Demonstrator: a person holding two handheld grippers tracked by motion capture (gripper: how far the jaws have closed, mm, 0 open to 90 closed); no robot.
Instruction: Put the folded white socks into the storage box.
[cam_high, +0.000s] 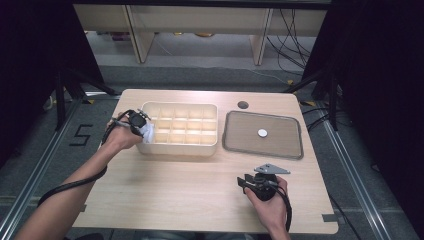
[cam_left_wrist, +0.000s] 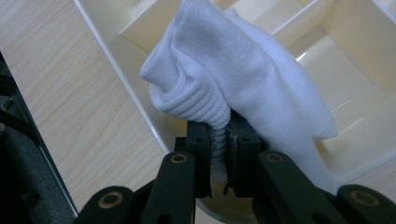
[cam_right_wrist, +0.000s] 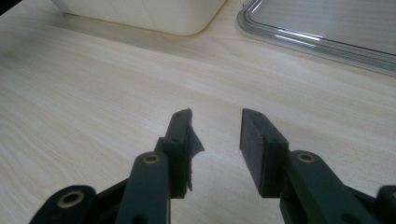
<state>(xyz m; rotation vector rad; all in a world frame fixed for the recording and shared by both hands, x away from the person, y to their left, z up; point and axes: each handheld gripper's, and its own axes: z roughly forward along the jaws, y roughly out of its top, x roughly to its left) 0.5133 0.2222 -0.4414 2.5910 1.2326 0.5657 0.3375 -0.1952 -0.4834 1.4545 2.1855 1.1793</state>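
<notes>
Looked like soft white ribbed knit cloth, the sock, matt and finely textured, pinched in the matt black plastic of the left gripper with brass-coloured rivets. Showed as smooth cream plastic with a faint sheen, the compartment box; pale wood-grain laminate, matt and smooth, the desk. Appeared as glossy clear plastic at the rim, the lid; matt black, with a frayed pad edge, the right gripper.

Your high view looks forward and down over the whole desk; both gripper cameras sit close, sharing the cream organizer box with it.
</notes>
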